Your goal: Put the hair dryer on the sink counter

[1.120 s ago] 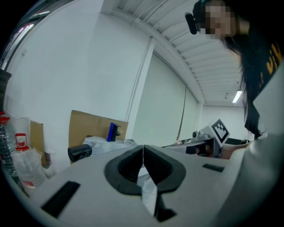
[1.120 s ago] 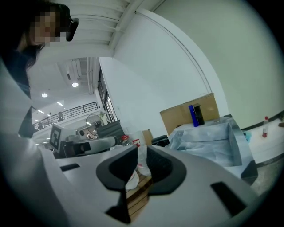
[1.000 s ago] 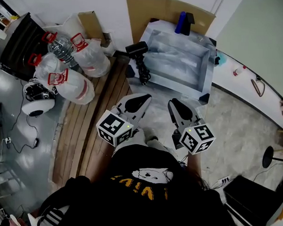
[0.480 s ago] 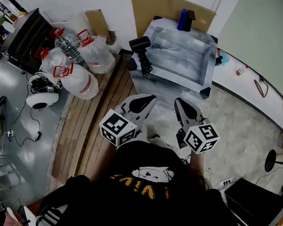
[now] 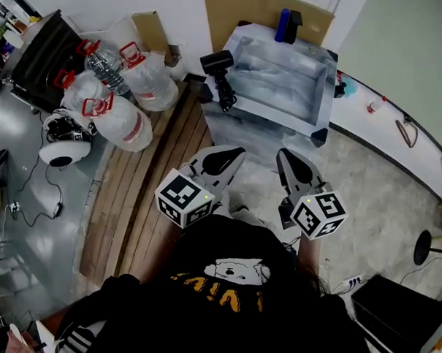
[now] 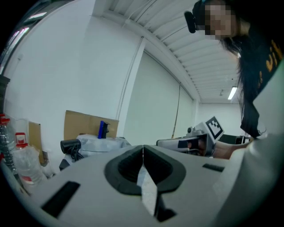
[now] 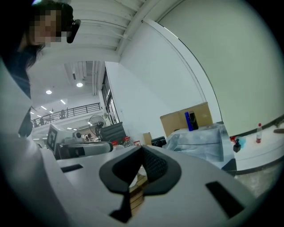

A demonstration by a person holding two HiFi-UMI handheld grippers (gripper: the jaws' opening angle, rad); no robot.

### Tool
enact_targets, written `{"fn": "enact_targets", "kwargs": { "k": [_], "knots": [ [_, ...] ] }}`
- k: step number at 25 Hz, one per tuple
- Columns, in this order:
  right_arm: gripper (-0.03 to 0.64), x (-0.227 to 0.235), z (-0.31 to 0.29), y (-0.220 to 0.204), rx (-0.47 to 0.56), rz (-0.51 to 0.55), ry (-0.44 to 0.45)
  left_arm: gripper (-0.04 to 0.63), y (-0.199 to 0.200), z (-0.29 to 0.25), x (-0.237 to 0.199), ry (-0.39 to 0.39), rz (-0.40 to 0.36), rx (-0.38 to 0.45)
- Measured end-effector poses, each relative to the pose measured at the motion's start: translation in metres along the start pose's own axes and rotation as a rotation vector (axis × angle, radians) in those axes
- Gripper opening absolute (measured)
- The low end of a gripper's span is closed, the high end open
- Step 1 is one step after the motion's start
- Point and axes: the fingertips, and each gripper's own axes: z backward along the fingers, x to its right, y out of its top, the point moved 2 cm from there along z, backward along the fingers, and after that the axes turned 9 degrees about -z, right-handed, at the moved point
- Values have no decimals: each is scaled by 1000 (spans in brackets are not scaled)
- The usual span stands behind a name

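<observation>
Lying on the sink counter [image 5: 325,96], black hair dryer [image 5: 216,62], cord [image 5: 225,99] bundled; left tool [image 5: 235,151] and right tool [image 5: 283,154] closed.

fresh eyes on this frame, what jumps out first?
The left tool and right tool, each carrying a marker cube, sit side by side at the bottom centre of the head view, both shut and empty. Ahead of them is the foil-wrapped sink, with the black hair dryer at its left edge. On the floor to the left are clear water jugs with red handles.
</observation>
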Motion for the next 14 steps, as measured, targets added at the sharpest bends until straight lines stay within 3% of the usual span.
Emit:
{"fn": "enact_targets", "kwargs": {
  "k": [14],
  "knots": [
    [5,3,8,-10,-22,15,-3,9,-7,0,7,-2,6,-18]
  ]
}}
